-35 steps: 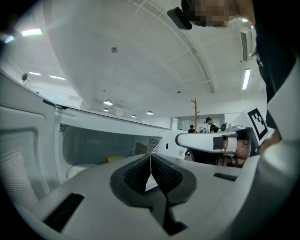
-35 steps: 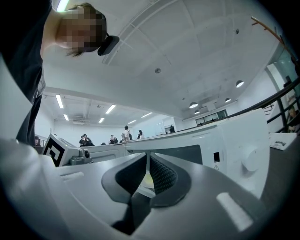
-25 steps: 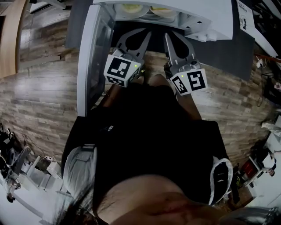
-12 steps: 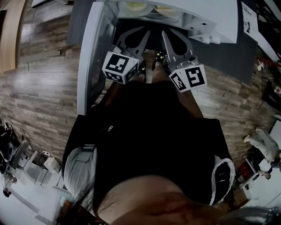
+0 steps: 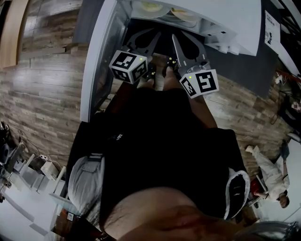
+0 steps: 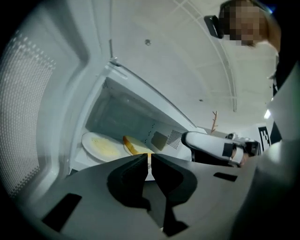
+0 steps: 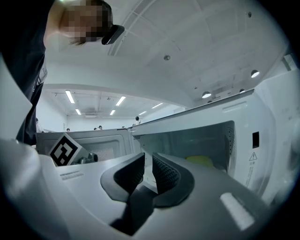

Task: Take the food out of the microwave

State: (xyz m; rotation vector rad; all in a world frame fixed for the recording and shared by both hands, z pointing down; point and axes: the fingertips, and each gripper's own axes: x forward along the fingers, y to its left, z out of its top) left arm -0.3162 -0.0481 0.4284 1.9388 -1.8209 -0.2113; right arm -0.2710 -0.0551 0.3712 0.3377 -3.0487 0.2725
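The white microwave (image 5: 235, 23) stands open, its door (image 5: 96, 61) swung out to the left. Inside lie two plates of food: a pale yellow one (image 5: 150, 6) and a second (image 5: 184, 14) beside it. In the left gripper view they show as a white plate with yellowish food (image 6: 105, 146) and an orange-yellow piece (image 6: 135, 145). My left gripper (image 6: 150, 157) is shut and empty, just before the opening. My right gripper (image 7: 148, 157) has just been opening; a narrow gap shows, with nothing in it. Yellow food (image 7: 201, 161) lies beyond it.
The open door stands close on the left of my left gripper (image 5: 157, 34). The microwave's right wall (image 7: 262, 145) lies beside my right gripper (image 5: 175, 36). Wooden flooring (image 5: 42, 108) surrounds the person, with equipment at the lower left and another person (image 5: 270, 176) at the right.
Both grippers have edged towards the microwave's opening. The left gripper has rolled, so its marker cube shows a different side.
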